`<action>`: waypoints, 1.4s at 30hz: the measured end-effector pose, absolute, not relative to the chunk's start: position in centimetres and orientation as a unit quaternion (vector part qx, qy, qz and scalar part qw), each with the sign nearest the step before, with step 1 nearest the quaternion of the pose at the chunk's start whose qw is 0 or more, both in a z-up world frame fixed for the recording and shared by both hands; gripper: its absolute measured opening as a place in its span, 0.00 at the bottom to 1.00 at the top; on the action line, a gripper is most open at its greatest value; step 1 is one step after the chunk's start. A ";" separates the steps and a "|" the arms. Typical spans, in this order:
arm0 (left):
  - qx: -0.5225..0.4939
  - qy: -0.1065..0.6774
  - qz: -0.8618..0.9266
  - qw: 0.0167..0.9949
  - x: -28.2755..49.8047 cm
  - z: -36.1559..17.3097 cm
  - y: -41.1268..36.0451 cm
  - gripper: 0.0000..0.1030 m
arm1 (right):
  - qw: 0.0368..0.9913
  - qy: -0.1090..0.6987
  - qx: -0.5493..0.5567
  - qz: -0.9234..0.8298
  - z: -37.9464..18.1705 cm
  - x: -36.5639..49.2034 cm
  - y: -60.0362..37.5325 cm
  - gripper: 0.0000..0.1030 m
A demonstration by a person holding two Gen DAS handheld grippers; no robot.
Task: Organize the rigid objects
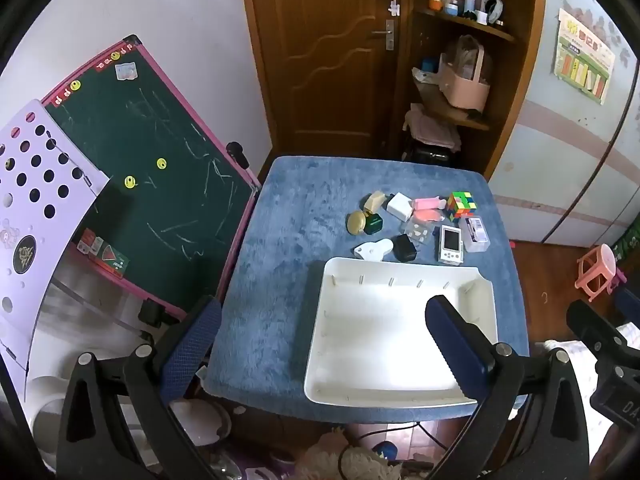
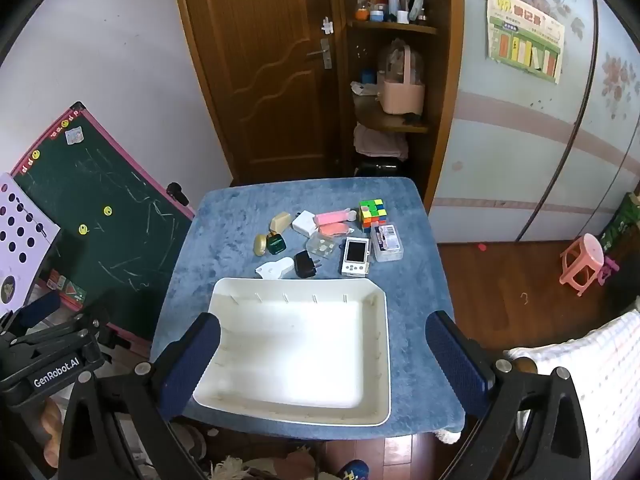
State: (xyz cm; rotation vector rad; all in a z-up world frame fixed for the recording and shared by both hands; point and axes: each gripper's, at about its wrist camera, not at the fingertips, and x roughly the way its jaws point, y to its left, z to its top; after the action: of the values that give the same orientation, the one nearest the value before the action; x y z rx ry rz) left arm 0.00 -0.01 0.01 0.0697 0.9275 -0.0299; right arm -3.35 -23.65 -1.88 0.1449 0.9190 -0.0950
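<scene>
While both claws hang wide apart and hold nothing above the near edge of the bench [image 2: 224,220], the tray [image 2: 380,360] lies bare just below them, so the first pick is the step in hand. The left claw [image 1: 320,344] hovers over the tray's left rim and the right claw [image 2: 322,356] over its middle. Just past the far rim lie the white tag [image 2: 276,269], the black plug [image 2: 306,265] and the handheld console [image 2: 355,256]; these are the easiest starts, since nothing blocks them from the near side. Farther back the pieces crowd together: the green box [image 2: 276,244] touches the gold disc [image 2: 260,244], and the clear case [image 2: 386,242] sits just beside the cube [image 2: 371,213]. A sound approach probably takes the outer, nearer pieces first, coming down with the fingers straddling each one's narrow side, so neighbours are not knocked.
</scene>
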 end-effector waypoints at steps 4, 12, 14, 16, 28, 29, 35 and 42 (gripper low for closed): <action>0.034 0.450 -0.016 0.892 0.0 0.0 0.0 0.99 | 0.892 0.445 0.070 -0.046 -2.1 -3.1 -23.7 1.00; 0.037 0.451 -0.021 0.891 0.1 -0.9 -0.6 0.99 | 0.890 0.447 0.073 -0.046 -2.2 -2.8 -23.7 1.00; 0.039 0.451 -0.021 0.891 0.1 -1.1 -0.7 0.99 | 0.891 0.446 0.072 -0.046 -2.2 -2.8 -23.6 1.00; 0.041 0.454 -0.025 0.890 0.6 -0.9 -0.8 0.99 | 0.891 0.445 0.072 -0.046 -2.4 -2.7 -23.9 1.00; 0.043 0.455 -0.029 0.889 0.8 -0.9 -0.9 0.99 | 0.891 0.446 0.073 -0.045 -2.2 -2.6 -23.8 1.00; 0.043 0.455 -0.029 0.889 0.8 -0.9 -0.9 0.99 | 0.891 0.446 0.072 -0.045 -2.2 -2.6 -23.8 1.00; 0.043 0.457 -0.029 0.888 0.8 -1.0 -1.0 0.99 | 0.891 0.446 0.073 -0.045 -2.1 -2.5 -23.9 1.00; 0.043 0.457 -0.030 0.888 0.8 -1.1 -1.0 0.99 | 0.891 0.446 0.071 -0.046 -2.1 -2.5 -23.7 1.00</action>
State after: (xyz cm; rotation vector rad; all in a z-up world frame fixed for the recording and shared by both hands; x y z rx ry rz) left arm 0.82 -1.05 -1.09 0.0889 0.9500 -0.0626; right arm -2.49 -23.73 -2.06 0.1476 0.9263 -0.0955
